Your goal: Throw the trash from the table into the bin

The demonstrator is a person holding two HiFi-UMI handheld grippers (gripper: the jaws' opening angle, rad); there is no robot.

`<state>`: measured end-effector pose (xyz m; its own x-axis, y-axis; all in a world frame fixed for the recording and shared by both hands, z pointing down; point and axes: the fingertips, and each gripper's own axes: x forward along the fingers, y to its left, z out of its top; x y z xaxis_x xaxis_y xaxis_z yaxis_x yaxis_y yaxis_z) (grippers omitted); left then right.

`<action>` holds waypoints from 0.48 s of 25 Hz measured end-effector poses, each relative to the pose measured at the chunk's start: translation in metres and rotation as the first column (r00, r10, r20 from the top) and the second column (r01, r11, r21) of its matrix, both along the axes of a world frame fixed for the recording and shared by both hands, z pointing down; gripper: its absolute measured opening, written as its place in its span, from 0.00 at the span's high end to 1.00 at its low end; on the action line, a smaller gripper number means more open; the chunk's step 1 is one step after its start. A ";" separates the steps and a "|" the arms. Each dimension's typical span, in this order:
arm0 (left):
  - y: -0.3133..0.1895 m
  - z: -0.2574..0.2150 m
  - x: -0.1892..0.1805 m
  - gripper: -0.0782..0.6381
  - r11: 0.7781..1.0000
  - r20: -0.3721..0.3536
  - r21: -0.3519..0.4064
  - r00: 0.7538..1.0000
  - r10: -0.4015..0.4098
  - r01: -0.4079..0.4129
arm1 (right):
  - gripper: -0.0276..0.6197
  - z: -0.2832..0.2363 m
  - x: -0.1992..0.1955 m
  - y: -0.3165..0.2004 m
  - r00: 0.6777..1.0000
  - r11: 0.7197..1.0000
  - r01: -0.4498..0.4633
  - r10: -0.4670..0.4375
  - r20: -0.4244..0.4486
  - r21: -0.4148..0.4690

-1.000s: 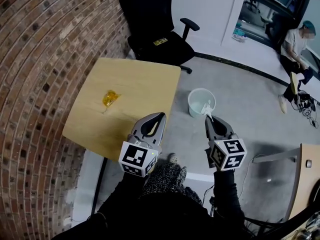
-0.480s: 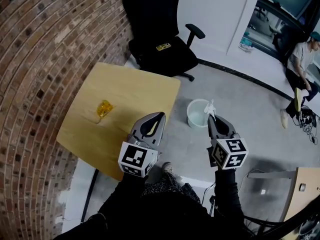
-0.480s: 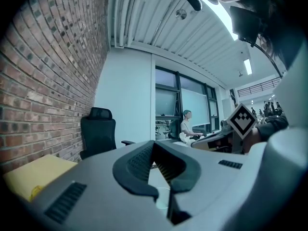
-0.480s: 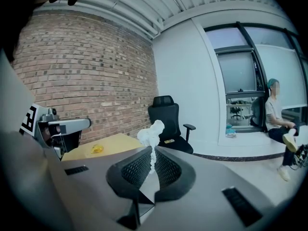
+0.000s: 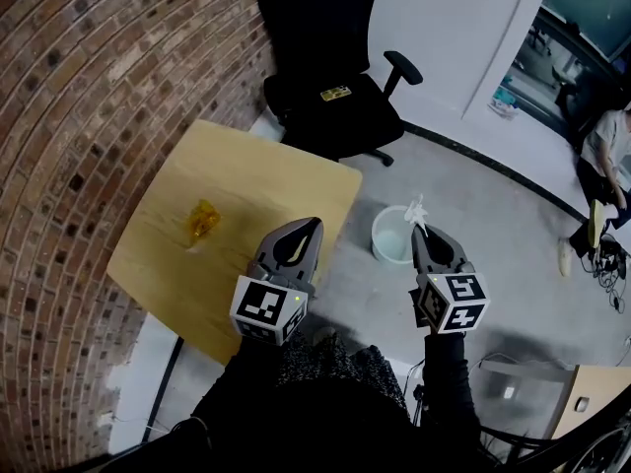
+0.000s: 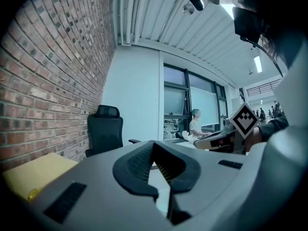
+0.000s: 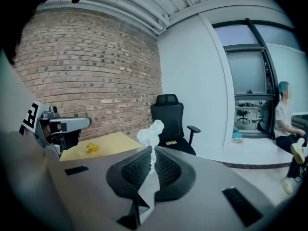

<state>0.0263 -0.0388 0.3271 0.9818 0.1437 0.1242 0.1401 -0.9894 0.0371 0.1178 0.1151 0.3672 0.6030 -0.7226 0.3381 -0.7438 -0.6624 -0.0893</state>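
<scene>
The right tongs [image 5: 418,233] are clamped on a scrap of crumpled white tissue [image 5: 416,212]; in the right gripper view the scrap [image 7: 151,133] stands up from the closed tips of those tongs [image 7: 153,150], pinched by its thin lower end with the puffed part above; in the head view the tissue shows against the far right rim of the bin [image 5: 386,249], which stands on the grey floor just right of the desk [image 5: 256,185]; the bin is pale and round, and whether anything lies in it cannot be told, since the right tongs cover part of its mouth

The left tongs [image 5: 312,227] have their tips together with nothing between them, as the left gripper view also shows [image 6: 154,146]; they hang over the near right edge of the desk, level with the right tongs and apart from them

A second piece of trash, a crumpled yellow wrapper [image 5: 203,220], lies on the desk towards its left side, well apart from both tongs and to the left of the left ones; it is alone on the wooden top

Beyond the desk stands a black office chair [image 5: 325,67] with a small yellowish thing [image 5: 336,93] on its seat; a brick wall [image 5: 89,116] runs along the left; a person [image 5: 611,156] sits at the far right
</scene>
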 end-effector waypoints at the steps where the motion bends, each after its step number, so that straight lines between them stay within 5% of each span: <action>1: 0.000 0.000 0.003 0.88 1.000 0.000 0.003 1.000 0.002 -0.002 | 0.93 0.000 0.004 0.001 1.000 1.000 -0.002 0.002 0.001 0.003; 12: 0.021 0.012 0.024 0.88 1.000 0.045 0.021 0.999 -0.009 0.009 | 0.93 0.012 0.058 0.024 1.000 1.000 -0.014 0.014 0.003 0.005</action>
